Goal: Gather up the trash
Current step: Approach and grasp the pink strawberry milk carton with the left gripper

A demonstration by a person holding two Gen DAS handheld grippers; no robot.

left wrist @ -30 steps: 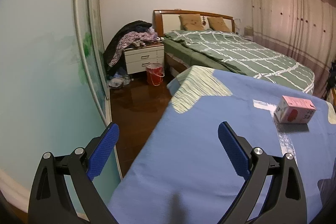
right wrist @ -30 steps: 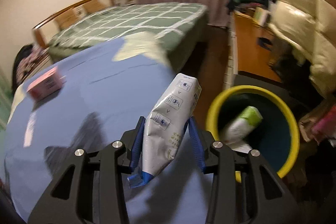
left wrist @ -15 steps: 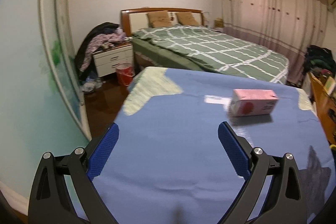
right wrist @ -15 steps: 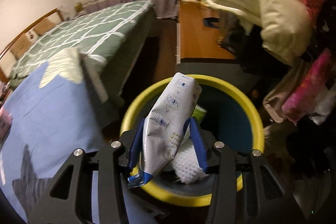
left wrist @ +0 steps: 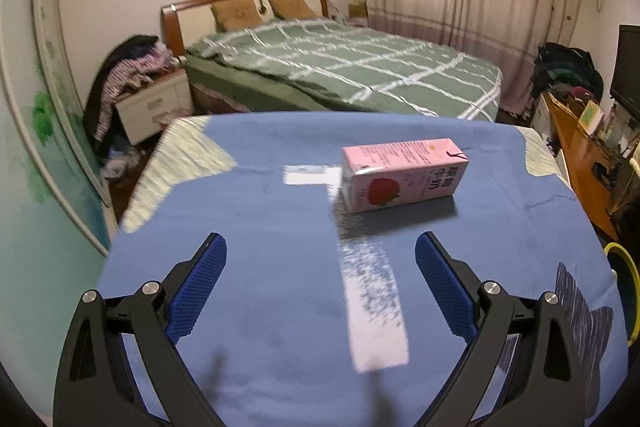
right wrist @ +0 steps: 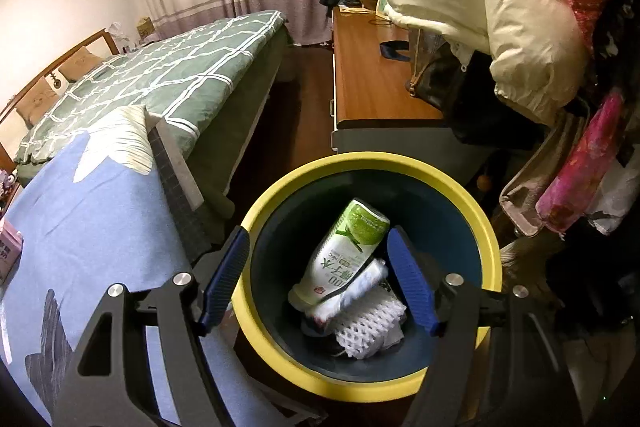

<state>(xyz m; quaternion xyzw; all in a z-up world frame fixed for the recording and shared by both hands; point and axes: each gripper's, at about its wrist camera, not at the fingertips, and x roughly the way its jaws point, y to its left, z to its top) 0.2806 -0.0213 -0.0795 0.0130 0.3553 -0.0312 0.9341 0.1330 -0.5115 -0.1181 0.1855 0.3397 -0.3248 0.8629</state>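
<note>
Our right gripper [right wrist: 318, 281] hangs over the bin [right wrist: 440, 183], jaws just opened, nothing between them. Our left gripper [left wrist: 320, 287], jaws wide and empty, faces the carton [left wrist: 404, 175] on the table [left wrist: 260, 211]; a pouch perhaps lies under the bottle [right wrist: 344, 251].

A carton [left wrist: 404, 174] lies on the table [left wrist: 260, 227]; the bin [right wrist: 366, 163] stands beside it.
</note>
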